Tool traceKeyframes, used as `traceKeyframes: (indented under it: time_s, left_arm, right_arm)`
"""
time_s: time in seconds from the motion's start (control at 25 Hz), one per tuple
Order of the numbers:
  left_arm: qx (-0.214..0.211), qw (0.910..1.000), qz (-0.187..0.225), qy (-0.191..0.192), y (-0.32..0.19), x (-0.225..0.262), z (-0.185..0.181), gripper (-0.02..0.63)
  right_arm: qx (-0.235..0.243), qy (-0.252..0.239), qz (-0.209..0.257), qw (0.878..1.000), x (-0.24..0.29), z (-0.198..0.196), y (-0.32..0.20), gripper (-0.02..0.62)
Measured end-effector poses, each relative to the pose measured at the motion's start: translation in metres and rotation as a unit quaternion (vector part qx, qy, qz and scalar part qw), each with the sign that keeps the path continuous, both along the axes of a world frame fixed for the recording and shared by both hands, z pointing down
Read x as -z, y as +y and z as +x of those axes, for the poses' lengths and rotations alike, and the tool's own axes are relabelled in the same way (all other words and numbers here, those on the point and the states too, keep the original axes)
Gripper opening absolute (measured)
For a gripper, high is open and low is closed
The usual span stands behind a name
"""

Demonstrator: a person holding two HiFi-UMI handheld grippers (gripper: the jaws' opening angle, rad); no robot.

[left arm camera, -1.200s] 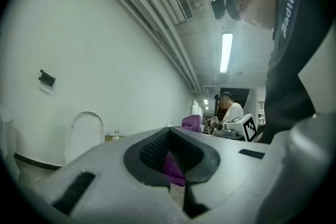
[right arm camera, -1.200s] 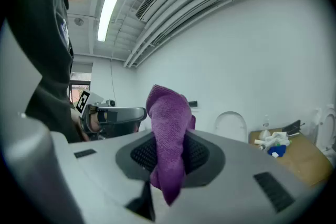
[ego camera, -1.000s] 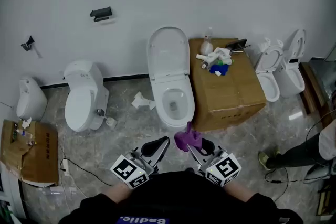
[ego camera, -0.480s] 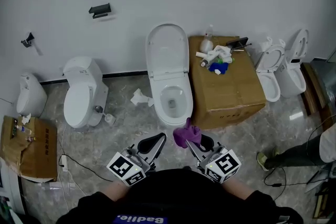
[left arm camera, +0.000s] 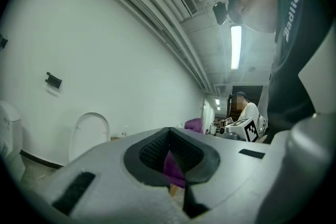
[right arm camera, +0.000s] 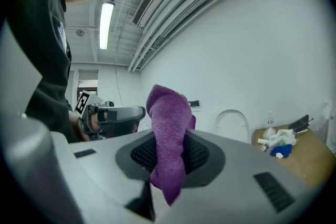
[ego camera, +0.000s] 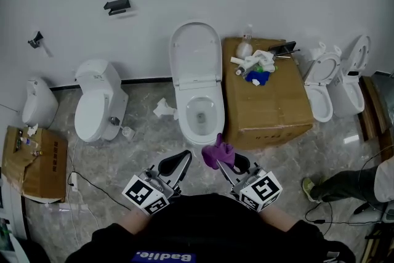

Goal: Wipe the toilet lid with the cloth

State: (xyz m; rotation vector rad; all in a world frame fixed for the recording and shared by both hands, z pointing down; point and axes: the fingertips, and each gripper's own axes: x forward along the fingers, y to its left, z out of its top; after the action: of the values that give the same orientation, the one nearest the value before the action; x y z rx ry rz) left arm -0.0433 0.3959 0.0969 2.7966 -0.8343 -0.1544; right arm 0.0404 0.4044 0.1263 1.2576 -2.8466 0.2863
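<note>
right gripper (ego camera: 229, 164) jaws clamped on a purple cloth (ego camera: 217, 154), left gripper (ego camera: 176, 164) jaws pinched together, toilet lid (ego camera: 196, 53) standing up ahead, cardboard box (ego camera: 265, 98) just beside it

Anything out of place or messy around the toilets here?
Yes: crumpled white paper lies on the floor left of the open toilet, and bottles and rags sit jumbled on the cardboard box beside it.

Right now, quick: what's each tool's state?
Left tool: shut; a purple sliver shows in the jaws, cannot tell what it is.
Right tool: shut on the purple cloth.
</note>
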Motion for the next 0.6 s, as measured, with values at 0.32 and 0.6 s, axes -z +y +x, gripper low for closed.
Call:
traceKeyframes:
  time_s: [0.32, 0.6]
  left_arm:
    - [0.017, 0.9998, -0.01, -0.003, -0.017, -0.016, 0.007, 0.017]
    - [0.005, 0.9999, -0.009, 0.013, -0.074, -0.018, -0.003, 0.017]
  right_arm:
    - [0.009, 0.0, -0.01, 1.0, -0.017, 0.012, -0.021, 0.094]
    - [-0.014, 0.014, -0.023, 1.0, -0.024, 0.005, -0.068, 0.094]
